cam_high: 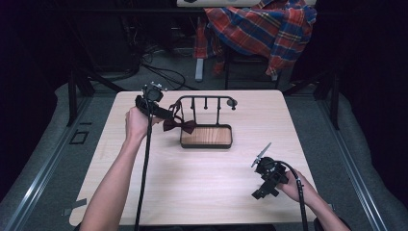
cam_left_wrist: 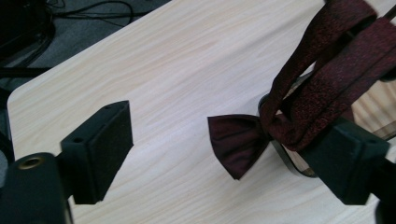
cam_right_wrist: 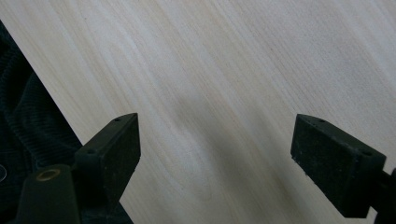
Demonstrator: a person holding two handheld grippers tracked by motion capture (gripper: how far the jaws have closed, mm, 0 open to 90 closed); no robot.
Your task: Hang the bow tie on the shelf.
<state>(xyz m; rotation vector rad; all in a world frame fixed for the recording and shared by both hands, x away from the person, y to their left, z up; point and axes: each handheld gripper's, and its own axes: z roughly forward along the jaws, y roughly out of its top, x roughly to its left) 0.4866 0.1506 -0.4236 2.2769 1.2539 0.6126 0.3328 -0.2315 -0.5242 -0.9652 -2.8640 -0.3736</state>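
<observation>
Right now the left gripper (cam_left_wrist: 224, 140) is standing with its 2 black jaws spread wide, nothing pinched between them. A dark red fabric bow tie (cam_left_wrist: 243, 140) is hanging by its strap from the black metal rack with a wooden base tray (cam_high: 206, 136), just beside the right-hand jaw and perhaps brushing it; the angle is too tight for me to be sure. Over near the table's front right corner, the right gripper (cam_right_wrist: 215, 149) is hovering, jaws parted, above the bare pale wooden table (cam_high: 202, 183).
</observation>
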